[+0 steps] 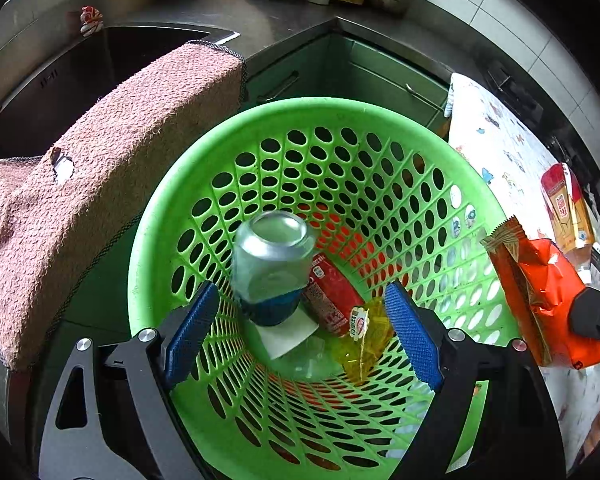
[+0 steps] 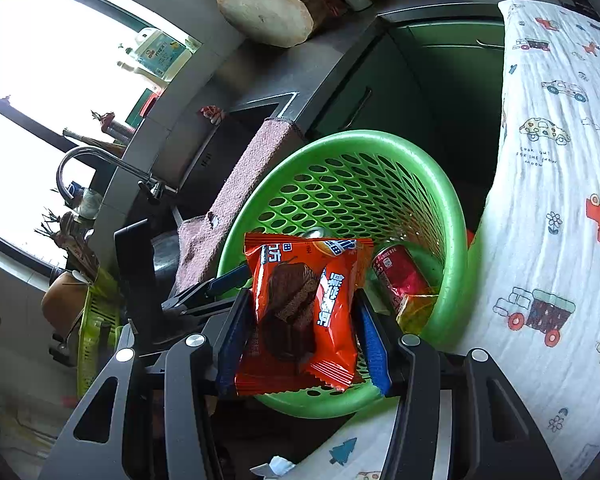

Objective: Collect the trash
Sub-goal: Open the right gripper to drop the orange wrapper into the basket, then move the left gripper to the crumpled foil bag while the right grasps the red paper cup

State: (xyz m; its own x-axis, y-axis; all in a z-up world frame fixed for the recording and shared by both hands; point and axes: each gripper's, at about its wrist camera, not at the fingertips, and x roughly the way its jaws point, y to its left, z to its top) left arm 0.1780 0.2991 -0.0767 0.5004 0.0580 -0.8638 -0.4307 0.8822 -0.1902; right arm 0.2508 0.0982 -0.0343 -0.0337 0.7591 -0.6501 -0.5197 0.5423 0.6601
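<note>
Pink towel [image 1: 112, 184]: draped over the sink edge at far left, its lower end just beside the basket rim.
Sink [image 1: 112, 64]: steel basin behind the towel, set in the grey counter.
Left gripper [image 1: 300, 332]: held over the basket mouth, pointing steeply down; jaws stand wide apart, blue pads [image 1: 192, 332] touching nothing.
Silver and blue can [image 1: 274, 268]: in the gap ahead of the left pads, clear of both, bottom end towards the camera, blurred, over the basket interior.
Green basket [image 1: 160, 216]: round perforated plastic bin on the floor between the cabinet and the covered table.
Basket contents: a red can [image 1: 328, 296] lying on its side, a white paper sheet [image 1: 288, 334], a yellow transparent wrapper [image 1: 364, 336].
Right gripper [image 2: 300, 344]: at the near rim of the basket, jaws clenched on an orange snack packet [image 2: 304, 308]; the packet stands upright between the blue pads, above the rim.
Patterned cloth [image 2: 548, 184]: white, printed with cars, covering the table at right, just beside the basket.
Carton [image 1: 566, 208]: red and yellow, on that cloth, far right.
</note>
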